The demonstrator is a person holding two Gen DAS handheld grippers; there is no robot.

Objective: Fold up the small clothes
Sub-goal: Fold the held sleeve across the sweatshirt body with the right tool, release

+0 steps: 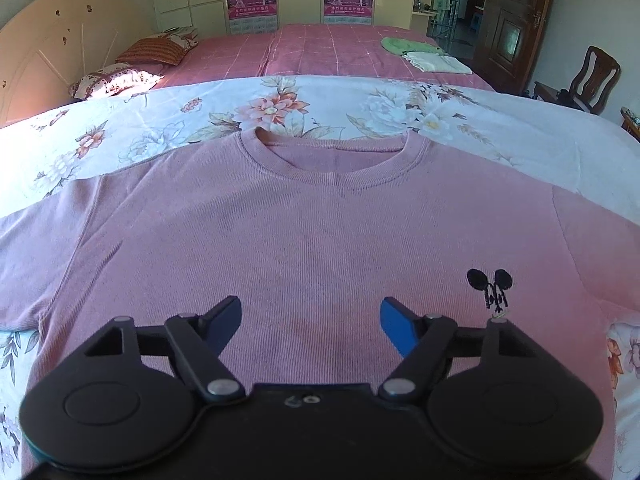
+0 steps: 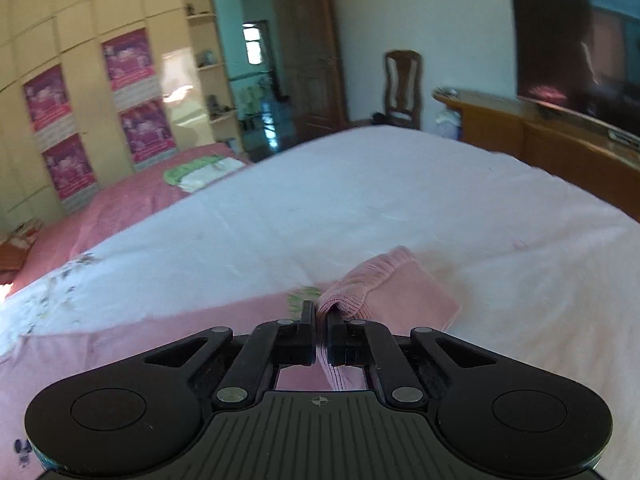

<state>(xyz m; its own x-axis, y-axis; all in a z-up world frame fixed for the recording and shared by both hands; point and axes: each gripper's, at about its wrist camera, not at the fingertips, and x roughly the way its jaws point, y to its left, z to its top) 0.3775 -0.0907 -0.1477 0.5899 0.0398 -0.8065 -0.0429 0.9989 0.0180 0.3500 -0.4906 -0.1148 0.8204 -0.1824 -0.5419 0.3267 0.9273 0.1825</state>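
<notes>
1. Pink shirt [image 1: 312, 232] lies flat on my flowery sheet [image 1: 280, 108] on the bed, front side up, with its neck hole toward the far edge.
2. My left gripper [image 1: 311, 322] hangs over the middle of the shirt. Its two blue fingers [image 1: 394, 330] are spread wide and hold nothing.
3. My right gripper [image 2: 321, 330] is pressed together on the shirt's sleeve [image 2: 384, 292], pinching the ribbed cuff. The sleeve is bunched up near the right side of the bed.
4. I think the step now is folding this sleeve in over the body of the shirt.
5. To do it well, I should keep my pinch tight and lift the sleeve only a little. Then I should carry it straight across, so the fold line runs neat down the shirt side.
6. My left gripper could press down on the shirt so it does not slide or wrinkle while I pull.
7. The left view shows the whole shirt front, the collar and a little black mouse picture [image 1: 490, 286]. It does not show my right gripper.
8. The right view shows the pinched cuff up close, which the left view cannot see. It is a bit blurry.
</notes>
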